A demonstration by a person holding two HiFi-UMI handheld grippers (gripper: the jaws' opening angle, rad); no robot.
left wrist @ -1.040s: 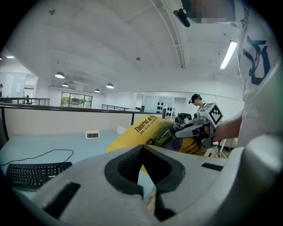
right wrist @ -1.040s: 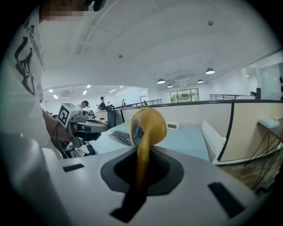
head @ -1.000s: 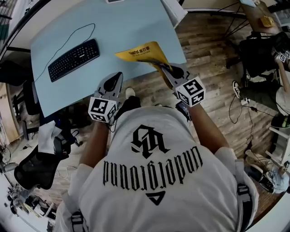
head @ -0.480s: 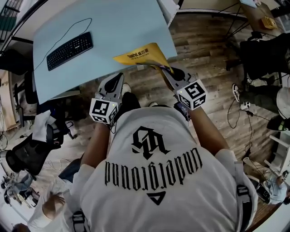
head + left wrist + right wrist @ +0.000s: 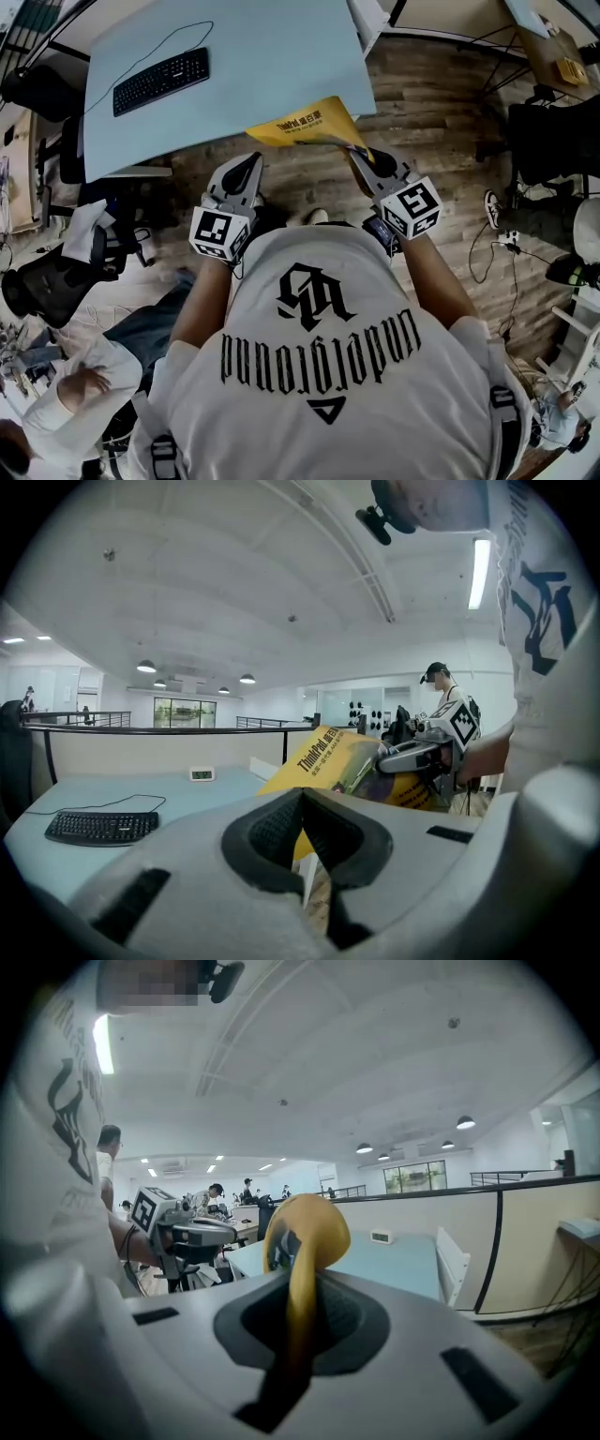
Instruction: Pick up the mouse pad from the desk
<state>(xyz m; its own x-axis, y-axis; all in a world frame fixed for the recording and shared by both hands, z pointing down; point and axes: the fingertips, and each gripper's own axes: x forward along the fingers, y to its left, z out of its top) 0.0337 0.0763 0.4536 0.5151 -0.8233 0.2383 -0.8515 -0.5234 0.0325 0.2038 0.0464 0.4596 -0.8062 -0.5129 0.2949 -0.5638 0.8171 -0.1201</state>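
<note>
The yellow mouse pad (image 5: 305, 127) hangs in the air just off the near edge of the light blue desk (image 5: 281, 47), over the wooden floor. My right gripper (image 5: 368, 157) is shut on its right corner; in the right gripper view the pad (image 5: 305, 1237) stands edge-on between the pads and curls over at the top. My left gripper (image 5: 249, 164) is level with it to the left, shut with nothing in it, apart from the pad. The left gripper view shows the pad (image 5: 328, 761) with the right gripper (image 5: 394, 757) pinching it.
A black keyboard (image 5: 161, 81) with its cable lies at the desk's far left, and a small clock (image 5: 201, 773) stands farther back. A black office chair (image 5: 47, 281) and a seated person (image 5: 84, 384) are at the left. Cables and bags lie on the floor at the right.
Both grippers have drawn back from the desk together, and the pad has come off the desk's edge with the right one. A seated person has come into view at the lower left.
</note>
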